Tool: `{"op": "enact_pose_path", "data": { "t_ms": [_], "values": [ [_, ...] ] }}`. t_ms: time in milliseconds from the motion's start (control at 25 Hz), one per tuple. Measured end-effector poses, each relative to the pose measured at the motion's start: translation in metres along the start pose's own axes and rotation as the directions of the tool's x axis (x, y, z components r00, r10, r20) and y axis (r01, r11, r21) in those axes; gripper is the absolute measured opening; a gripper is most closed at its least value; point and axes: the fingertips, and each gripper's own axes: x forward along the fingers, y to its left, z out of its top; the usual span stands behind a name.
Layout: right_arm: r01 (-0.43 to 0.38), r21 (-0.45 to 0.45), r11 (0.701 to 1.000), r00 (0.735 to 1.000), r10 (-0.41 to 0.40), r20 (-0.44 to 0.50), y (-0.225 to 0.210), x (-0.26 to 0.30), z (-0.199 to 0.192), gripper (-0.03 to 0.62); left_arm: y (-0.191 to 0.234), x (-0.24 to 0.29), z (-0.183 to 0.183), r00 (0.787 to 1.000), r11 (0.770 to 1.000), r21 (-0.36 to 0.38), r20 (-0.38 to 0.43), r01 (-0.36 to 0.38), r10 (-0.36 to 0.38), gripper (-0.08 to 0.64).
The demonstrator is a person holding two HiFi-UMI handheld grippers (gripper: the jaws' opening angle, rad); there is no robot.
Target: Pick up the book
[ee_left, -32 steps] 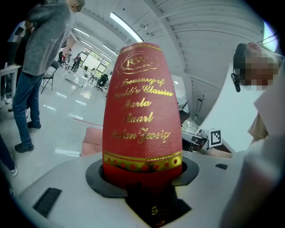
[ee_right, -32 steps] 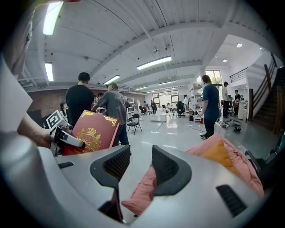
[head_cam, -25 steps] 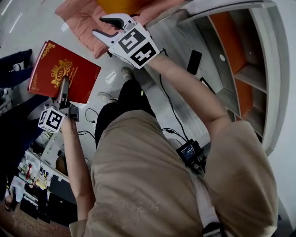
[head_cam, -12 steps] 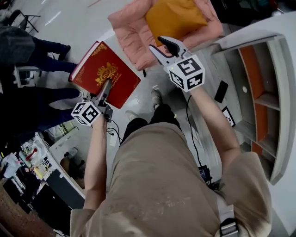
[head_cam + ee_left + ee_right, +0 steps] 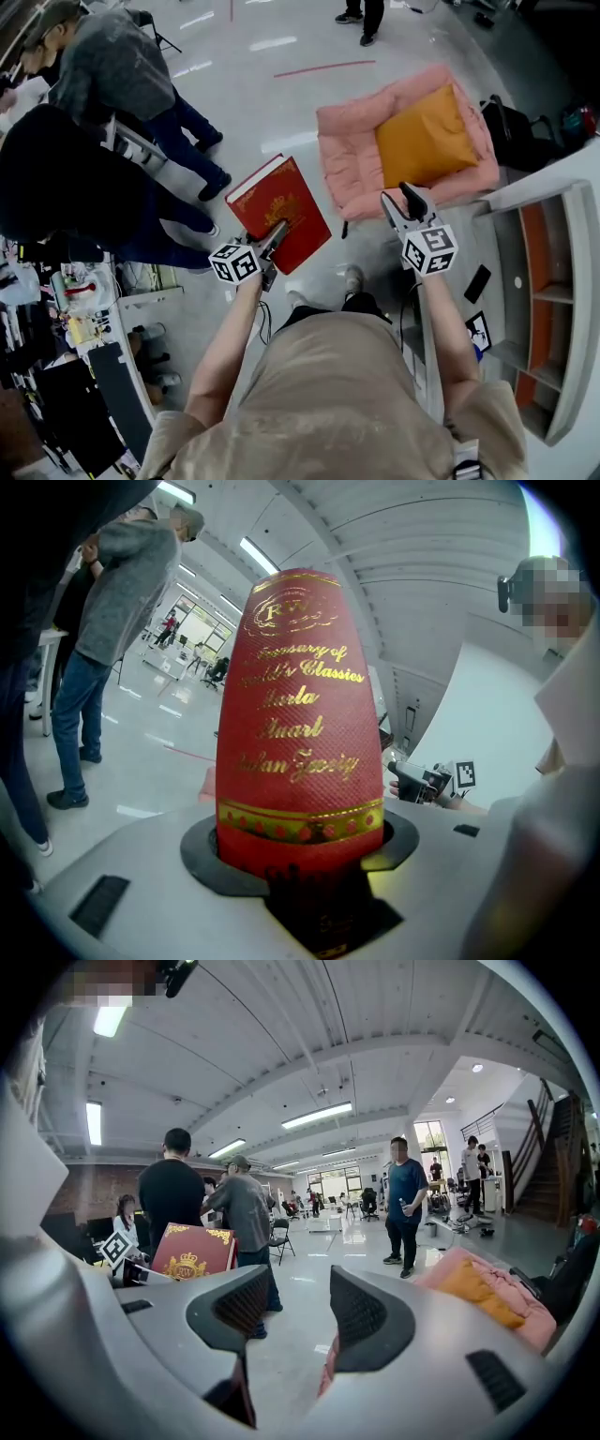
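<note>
Book (image 5: pixel 281 211), one only: red with gold lettering and a gold crest, held in the air at centre-left of the head view, over a glossy grey floor (image 5: pixel 272 94). Two grippers are in view, each with one marker cube. The left gripper (image 5: pixel 273 236) is clamped on the book's lower edge. In the left gripper view the book (image 5: pixel 300 714) stands upright between the jaws and fills the middle of the frame. The right gripper (image 5: pixel 397 195), at centre-right, holds nothing; its own view shows the two jaws apart with only floor between them.

One pink padded seat (image 5: pixel 347 159) at upper right holds one orange cushion (image 5: pixel 427 136). Two people (image 5: pixel 112 66) stand at upper left, and a third person's legs (image 5: pixel 361 11) show at top centre. One white shelf unit (image 5: pixel 553 309) with orange back panels runs along the right edge; what its compartments hold cannot be made out.
</note>
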Motion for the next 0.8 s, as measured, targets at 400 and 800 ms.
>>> {"op": "enact_pose_path", "data": {
  "t_ms": [400,800],
  "values": [
    [0.033,0.026,0.999,0.998,-0.031,-0.047,0.019,-0.004,-0.038,0.195,0.036,-0.035,-0.028,0.998,0.997,-0.035,-0.029,-0.064,0.063,0.25],
    [0.049,-0.01,0.999,0.995,-0.049,-0.086,0.017,-0.01,-0.052,0.138,0.036,-0.039,-0.031,0.997,0.996,-0.046,-0.026,-0.075,0.074,0.25]
  ]
}}
